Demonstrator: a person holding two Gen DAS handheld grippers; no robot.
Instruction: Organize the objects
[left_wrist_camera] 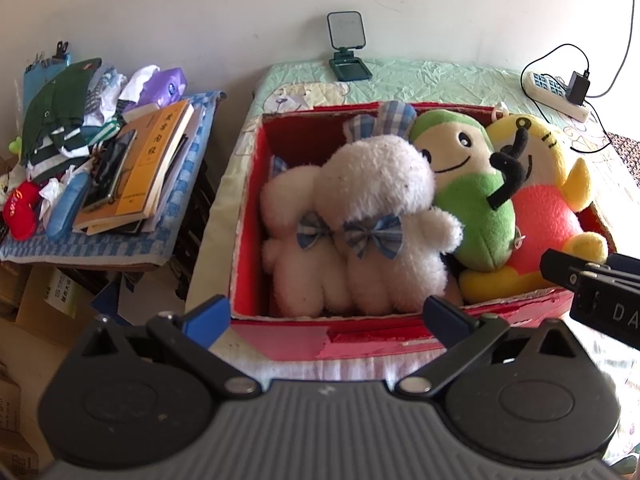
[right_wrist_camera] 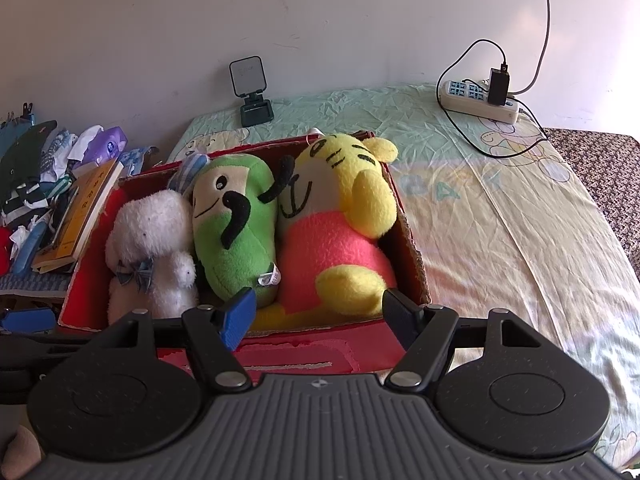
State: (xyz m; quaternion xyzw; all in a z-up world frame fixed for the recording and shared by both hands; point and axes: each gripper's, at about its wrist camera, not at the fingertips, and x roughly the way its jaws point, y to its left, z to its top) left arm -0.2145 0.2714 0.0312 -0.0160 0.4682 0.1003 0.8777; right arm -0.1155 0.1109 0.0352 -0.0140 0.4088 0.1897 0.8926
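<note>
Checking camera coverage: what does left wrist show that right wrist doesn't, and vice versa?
Only left wrist: the red plush item on the side table's near end, cardboard boxes beneath it, and both bow ties on the white plush toys.

Only right wrist: the patterned brown cover beyond the sheet.

Both: red box holding white, green and yellow-pink plush toys, phone stand, power strip, and yellow book. Each hand-held gripper is open and empty.
</note>
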